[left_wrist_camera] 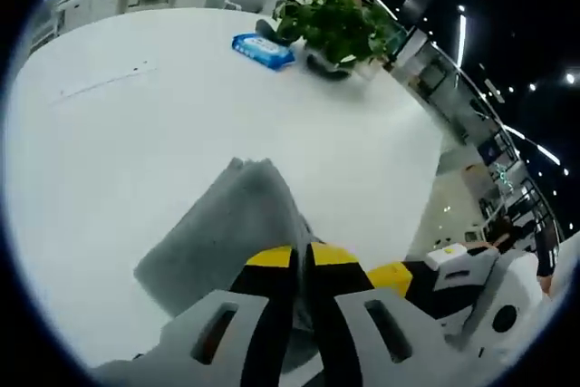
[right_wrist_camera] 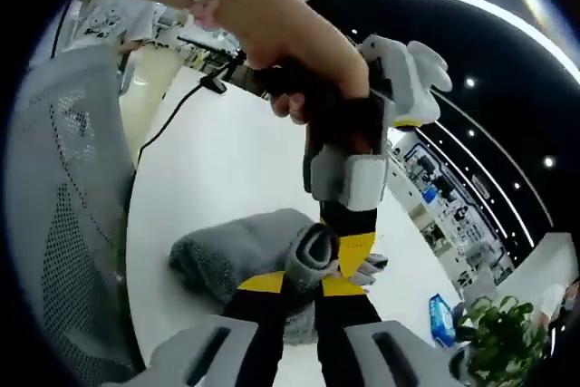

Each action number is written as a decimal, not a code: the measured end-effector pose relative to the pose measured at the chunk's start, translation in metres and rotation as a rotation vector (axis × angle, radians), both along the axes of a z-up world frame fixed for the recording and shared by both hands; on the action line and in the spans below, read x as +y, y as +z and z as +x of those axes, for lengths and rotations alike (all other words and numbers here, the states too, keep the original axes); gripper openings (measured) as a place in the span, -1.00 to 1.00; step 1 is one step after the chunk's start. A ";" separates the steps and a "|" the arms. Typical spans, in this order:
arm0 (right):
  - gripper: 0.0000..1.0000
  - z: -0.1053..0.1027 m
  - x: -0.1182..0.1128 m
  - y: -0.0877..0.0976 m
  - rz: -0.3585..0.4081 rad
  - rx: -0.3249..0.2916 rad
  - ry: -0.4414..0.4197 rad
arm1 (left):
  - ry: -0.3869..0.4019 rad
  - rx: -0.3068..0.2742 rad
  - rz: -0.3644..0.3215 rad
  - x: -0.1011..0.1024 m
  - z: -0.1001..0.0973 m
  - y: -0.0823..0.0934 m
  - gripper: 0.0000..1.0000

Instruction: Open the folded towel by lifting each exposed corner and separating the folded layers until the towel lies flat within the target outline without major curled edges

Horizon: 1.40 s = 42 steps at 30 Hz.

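Left gripper view: towel edge behind tool.

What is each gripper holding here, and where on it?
Both the left gripper and right gripper pinch the grey towel at its near bunched edge.

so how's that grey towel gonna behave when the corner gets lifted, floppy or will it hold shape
Probably floppy: the grey towel already sags in soft rounded folds and curls over where the left gripper and right gripper pinch it. It looks thick and plush, so layers may cling and lift together. On the smooth white table it could slide instead of unfolding.
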State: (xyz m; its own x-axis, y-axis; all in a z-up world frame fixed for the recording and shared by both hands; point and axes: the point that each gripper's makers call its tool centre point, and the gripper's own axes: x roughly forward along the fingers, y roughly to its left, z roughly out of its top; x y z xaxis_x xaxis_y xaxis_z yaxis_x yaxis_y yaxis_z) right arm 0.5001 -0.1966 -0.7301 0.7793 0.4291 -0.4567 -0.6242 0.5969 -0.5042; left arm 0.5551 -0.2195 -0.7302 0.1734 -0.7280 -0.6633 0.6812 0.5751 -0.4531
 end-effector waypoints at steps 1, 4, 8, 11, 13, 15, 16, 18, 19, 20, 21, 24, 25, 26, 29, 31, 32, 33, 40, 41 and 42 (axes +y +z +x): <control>-0.74 -0.002 0.002 0.000 0.054 0.027 -0.006 | 0.010 -0.008 -0.009 0.002 0.001 0.001 -0.92; -0.56 -0.008 0.000 -0.006 0.229 0.164 -0.047 | 0.041 -0.026 -0.036 0.010 0.005 0.006 -0.93; -0.57 -0.015 -0.012 0.001 0.397 0.255 -0.091 | 0.096 -0.048 -0.092 0.020 0.009 0.017 -0.93; -0.58 -0.010 -0.030 0.017 0.521 0.241 -0.159 | 0.139 -0.066 -0.133 0.031 0.008 0.024 -0.93; -0.76 -0.004 -0.043 0.026 0.495 0.178 -0.175 | 0.161 -0.058 -0.156 0.037 0.007 0.026 -0.93; -0.90 0.005 -0.054 0.027 0.440 0.136 -0.200 | 0.171 -0.070 -0.165 0.041 0.006 0.029 -0.93; -0.92 0.010 -0.056 0.022 0.429 0.144 -0.221 | 0.172 -0.072 -0.165 0.042 0.005 0.030 -0.93; -1.00 0.017 -0.051 -0.001 0.421 0.250 -0.237 | 0.176 -0.079 -0.167 0.043 0.005 0.033 -0.93; -1.00 0.020 -0.042 -0.015 0.422 0.309 -0.224 | 0.176 -0.083 -0.167 0.044 0.004 0.034 -0.93; -1.00 0.023 -0.040 -0.024 0.415 0.327 -0.235 | 0.175 -0.090 -0.164 0.044 0.003 0.035 -0.93; -1.00 0.028 -0.034 -0.038 0.384 0.354 -0.222 | 0.174 -0.095 -0.161 0.044 0.003 0.035 -0.93; -1.00 0.027 -0.014 -0.068 0.354 0.439 -0.177 | 0.174 -0.112 -0.152 0.045 0.003 0.036 -0.93; -1.00 0.027 -0.007 -0.074 0.350 0.454 -0.157 | 0.174 -0.112 -0.153 0.045 0.003 0.036 -0.92; -1.00 0.024 0.000 -0.084 0.317 0.476 -0.126 | 0.173 -0.113 -0.155 0.045 0.002 0.036 -0.92; -1.00 0.019 0.002 -0.105 0.229 0.488 -0.109 | 0.181 -0.126 -0.160 0.046 0.005 0.036 -0.92; -1.00 0.022 0.002 -0.098 0.255 0.464 -0.112 | 0.199 -0.140 -0.174 0.047 0.006 0.036 -0.92; -1.00 0.023 0.002 -0.098 0.261 0.470 -0.117 | 0.207 -0.143 -0.176 0.047 0.007 0.035 -0.92; -1.00 0.022 0.001 -0.099 0.282 0.477 -0.130 | 0.211 -0.154 -0.172 0.047 0.007 0.034 -0.92; -1.00 0.020 -0.005 -0.100 0.227 0.452 -0.147 | 0.206 -0.195 -0.157 0.050 0.004 0.039 -0.92; -1.00 0.020 -0.006 -0.100 0.223 0.452 -0.150 | 0.206 -0.198 -0.156 0.051 0.004 0.039 -0.92; -1.00 0.020 -0.009 -0.100 0.220 0.453 -0.159 | 0.210 -0.202 -0.159 0.052 0.003 0.040 -0.92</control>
